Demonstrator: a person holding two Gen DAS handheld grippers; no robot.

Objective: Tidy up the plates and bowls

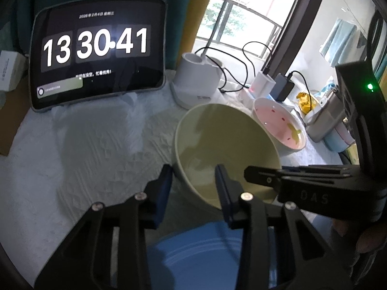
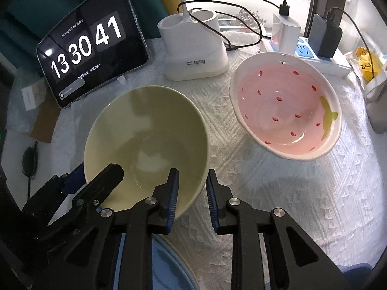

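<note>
Here the cream bowl [image 2: 145,142] sits mid-frame on the tabletop [image 2: 290,193], its rim straddled by the left gripper [image 1: 193,188] and right gripper [image 2: 192,193], neither visibly clamped yet. Uneven squeezing could tip it against the pink bowl [image 2: 285,111] just beside it.

Bare white textured tablecloth [image 2: 278,193] open right of pale green ceramic bowl [image 2: 145,130]; pink strawberry-pattern ceramic bowl [image 2: 285,111], white plastic holder [image 2: 193,50], black clock tablet [image 2: 89,55] block rear.
</note>
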